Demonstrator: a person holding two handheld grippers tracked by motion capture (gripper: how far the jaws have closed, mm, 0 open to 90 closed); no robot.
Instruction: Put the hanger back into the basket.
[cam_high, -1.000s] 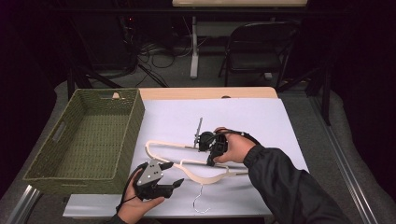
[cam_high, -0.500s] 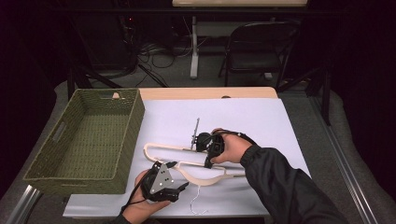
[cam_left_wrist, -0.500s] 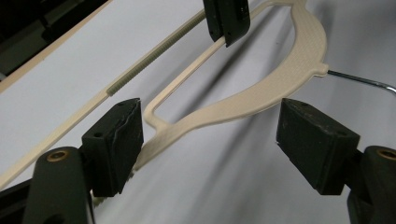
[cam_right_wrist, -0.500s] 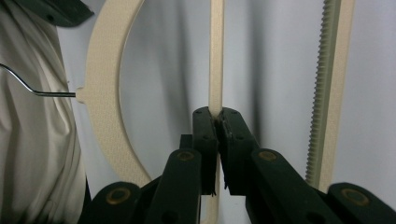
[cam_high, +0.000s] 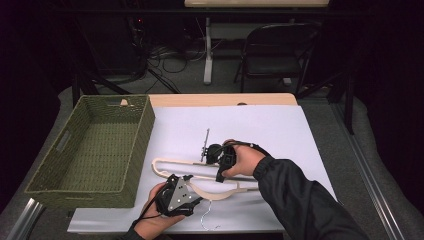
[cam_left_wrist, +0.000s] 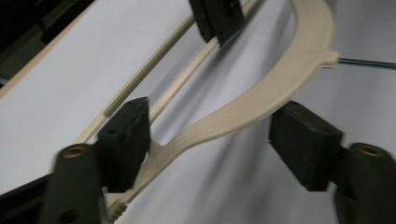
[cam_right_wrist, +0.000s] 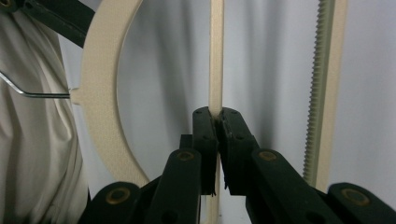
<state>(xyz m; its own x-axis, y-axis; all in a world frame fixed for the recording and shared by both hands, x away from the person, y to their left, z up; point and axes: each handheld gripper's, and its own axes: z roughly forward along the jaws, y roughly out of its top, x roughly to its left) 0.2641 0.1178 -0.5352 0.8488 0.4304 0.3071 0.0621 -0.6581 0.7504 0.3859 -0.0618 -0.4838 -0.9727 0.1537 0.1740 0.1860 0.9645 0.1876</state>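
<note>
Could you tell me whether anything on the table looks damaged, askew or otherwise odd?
Nothing looks damaged or spilled. The cream hanger lies flat on the white sheet, the right gripper shut on its thin bar, the left gripper open around its curved arm. The green basket sits upright.

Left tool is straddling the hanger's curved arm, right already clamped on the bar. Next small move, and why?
Probably close the left tool on the cream hanger. Its jaws, just closing a little, straddle the curved arm with a gap on the far side, while the right tool already pinches the straight bar, so a second grip precedes lifting.
</note>
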